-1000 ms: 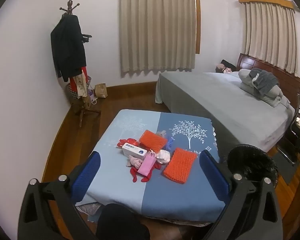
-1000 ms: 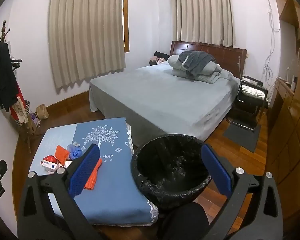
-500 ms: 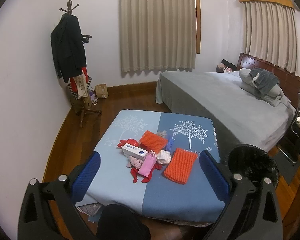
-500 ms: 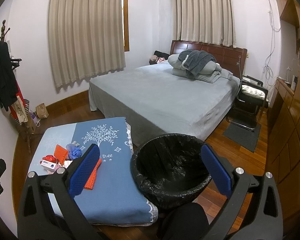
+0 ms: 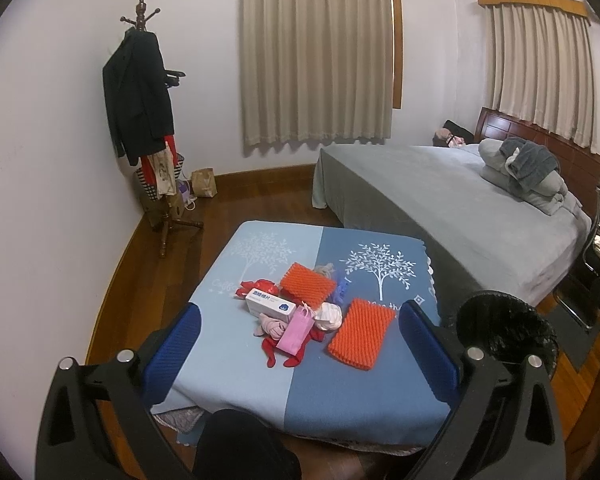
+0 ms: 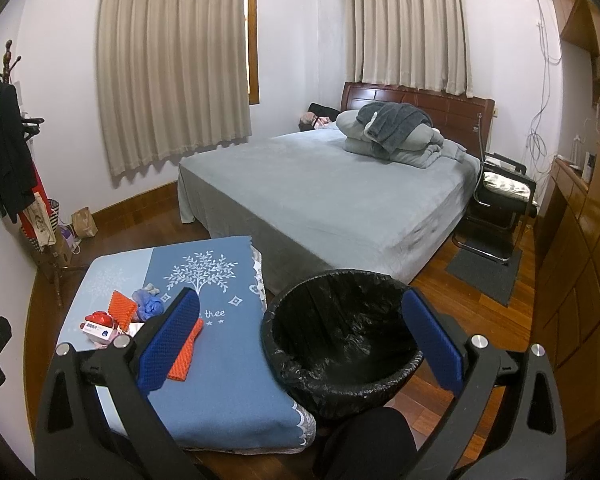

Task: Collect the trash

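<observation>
A pile of trash lies on a low table with a blue cloth (image 5: 340,384): a white box (image 5: 269,304), a pink paper bag (image 5: 296,330), two orange foam pieces (image 5: 361,333), red scraps and crumpled tissue. My left gripper (image 5: 300,354) is open and empty, held above the table's near edge, short of the pile. A bin with a black liner (image 6: 342,332) stands on the floor right of the table. My right gripper (image 6: 300,344) is open and empty, above the bin's near rim. The pile also shows in the right wrist view (image 6: 116,318).
A grey bed (image 6: 332,200) with folded bedding fills the far right. A coat stand (image 5: 148,120) with clothes is in the left corner, bags at its foot. A chair (image 6: 500,200) and a wooden cabinet (image 6: 580,240) are right of the bed.
Both grippers stay open and almost still. The views have shifted only slightly.
</observation>
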`<state>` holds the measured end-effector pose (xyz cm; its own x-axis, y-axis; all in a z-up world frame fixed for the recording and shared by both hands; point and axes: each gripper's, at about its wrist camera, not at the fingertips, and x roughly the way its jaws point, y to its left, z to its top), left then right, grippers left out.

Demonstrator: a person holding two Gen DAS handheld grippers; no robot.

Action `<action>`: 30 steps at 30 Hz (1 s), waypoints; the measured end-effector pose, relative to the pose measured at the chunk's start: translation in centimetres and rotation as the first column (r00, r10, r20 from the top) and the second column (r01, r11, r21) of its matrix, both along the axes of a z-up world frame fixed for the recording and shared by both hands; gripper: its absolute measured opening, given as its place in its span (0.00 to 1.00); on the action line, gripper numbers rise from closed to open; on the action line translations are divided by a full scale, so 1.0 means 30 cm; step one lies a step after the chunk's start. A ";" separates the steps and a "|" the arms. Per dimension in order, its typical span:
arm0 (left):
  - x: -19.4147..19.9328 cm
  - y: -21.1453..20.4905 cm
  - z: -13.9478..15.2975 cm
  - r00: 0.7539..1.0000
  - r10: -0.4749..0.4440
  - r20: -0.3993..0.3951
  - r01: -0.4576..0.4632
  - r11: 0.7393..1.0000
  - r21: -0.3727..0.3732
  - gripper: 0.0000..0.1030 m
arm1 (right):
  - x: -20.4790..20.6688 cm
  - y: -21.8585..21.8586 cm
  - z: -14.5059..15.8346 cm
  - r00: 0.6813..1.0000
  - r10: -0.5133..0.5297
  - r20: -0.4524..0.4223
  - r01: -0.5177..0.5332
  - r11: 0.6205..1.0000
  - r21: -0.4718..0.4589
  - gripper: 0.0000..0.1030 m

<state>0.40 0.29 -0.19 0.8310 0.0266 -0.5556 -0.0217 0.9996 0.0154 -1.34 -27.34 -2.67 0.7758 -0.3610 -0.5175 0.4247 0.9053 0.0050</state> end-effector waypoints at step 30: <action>0.001 0.005 0.003 1.000 0.005 -0.001 -0.005 1.000 -0.002 0.94 | 0.002 0.004 0.000 1.000 0.000 -0.002 0.000 1.000 -0.003 0.96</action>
<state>0.45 0.44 -0.10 0.8306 0.0291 -0.5561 -0.0263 0.9996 0.0131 -1.28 -27.23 -2.66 0.7748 -0.3626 -0.5179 0.4247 0.9053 0.0016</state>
